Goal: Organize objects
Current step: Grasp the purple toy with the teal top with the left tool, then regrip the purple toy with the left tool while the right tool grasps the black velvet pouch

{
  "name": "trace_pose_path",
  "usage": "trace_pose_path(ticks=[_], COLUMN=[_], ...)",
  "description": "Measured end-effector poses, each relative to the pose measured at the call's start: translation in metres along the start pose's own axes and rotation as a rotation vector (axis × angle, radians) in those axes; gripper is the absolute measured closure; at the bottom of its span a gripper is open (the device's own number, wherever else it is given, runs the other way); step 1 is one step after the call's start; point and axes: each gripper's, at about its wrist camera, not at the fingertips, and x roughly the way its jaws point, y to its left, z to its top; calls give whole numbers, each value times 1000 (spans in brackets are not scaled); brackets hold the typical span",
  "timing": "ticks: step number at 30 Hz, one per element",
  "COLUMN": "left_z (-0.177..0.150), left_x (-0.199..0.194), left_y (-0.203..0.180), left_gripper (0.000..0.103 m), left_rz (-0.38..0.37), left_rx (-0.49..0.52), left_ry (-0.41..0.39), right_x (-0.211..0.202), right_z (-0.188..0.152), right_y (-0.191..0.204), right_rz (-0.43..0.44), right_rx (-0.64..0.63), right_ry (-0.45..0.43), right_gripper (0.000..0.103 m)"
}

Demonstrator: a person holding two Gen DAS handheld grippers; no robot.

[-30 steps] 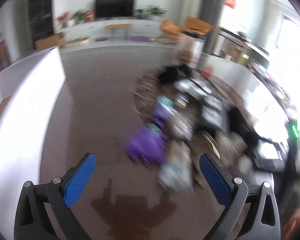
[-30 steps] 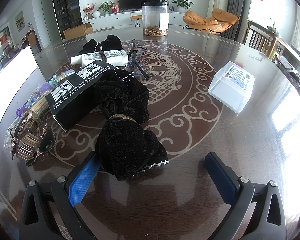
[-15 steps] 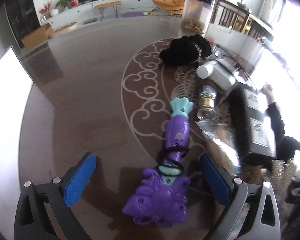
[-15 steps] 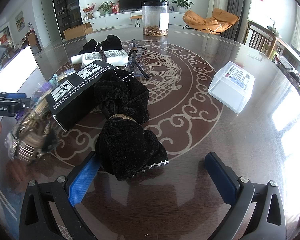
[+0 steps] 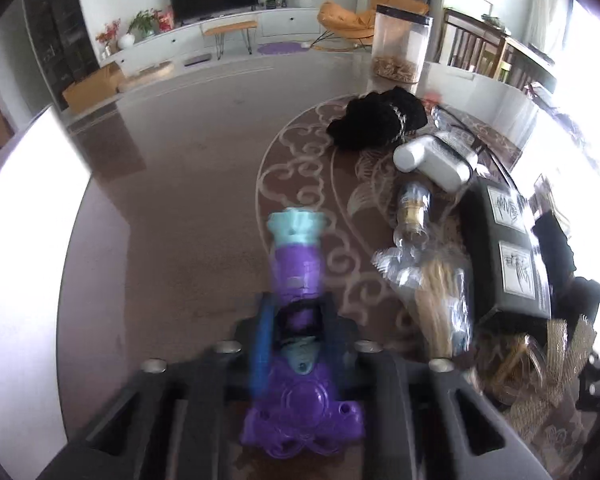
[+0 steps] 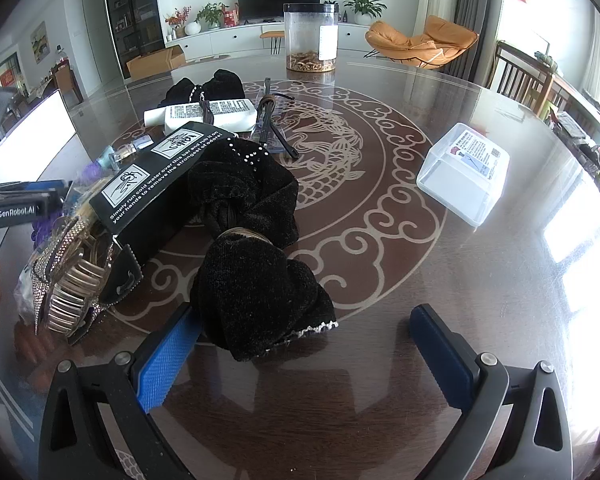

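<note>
We see a purple toy [image 5: 300, 396] of plastic with a teal crown-shaped tip at its far end, a black band around its middle and a wide lobed base with small holes. It lies on the brown table [image 5: 188, 240], at 6 o'clock in the left wrist view. Our left gripper [image 5: 296, 344] is clenched on the toy's middle, one blue pad on each side. At 3 o'clock from it lies a black box [image 5: 508, 256] with white labels.

Our right gripper [image 6: 304, 356] is spread wide, holding nothing; a black velvet bow [image 6: 256, 256] lies just beside its left pad, at 11 o'clock.
</note>
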Motion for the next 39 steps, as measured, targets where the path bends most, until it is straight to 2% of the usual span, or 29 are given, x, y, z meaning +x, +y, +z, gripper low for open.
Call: trace_pose_path(ticks=[3,7,11,14,17,18,19,20,24,30,36,39], left_z=[-29,-68,-86,-90,-89,-88,-88,-87,-84,-81,-84,-83], left_x=[-19,-43,-50,-51,-47,-44,-43,-43,-38,-33,-34,-33], left_y=[6,17,17,18,3,-4,-9,-14,-3,-2,-4,-4], left_gripper=[84,84,82,75,47,28,21,20,2,0,0,0], left_rz=[20,-12,-47,-83,-87,-56,-21,6,6,14,18,18], left_rx=[-57,-123,-116,-111,-40,-14,6,23,-34,-38,-40,-40], left_ry=[-35,-57,-96,-116,-122,-111,-91,-89,-55,-43,-46,-44], right_x=[0,0,0,0,0,0,0,0,0,1,-21,-39], right_z=[0,0,0,0,0,0,0,0,0,4,-19,-25], right_y=[0,0,0,0,0,0,0,0,0,-1,-22,-41], right_rz=[0,0,0,0,0,0,0,0,0,8,74,83], right_rx=[0,0,0,0,0,0,0,0,0,-1,-52,-10], right_ry=[0,0,0,0,0,0,0,0,0,9,138,142], right_gripper=[0,0,0,0,0,0,0,0,0,0,1,1])
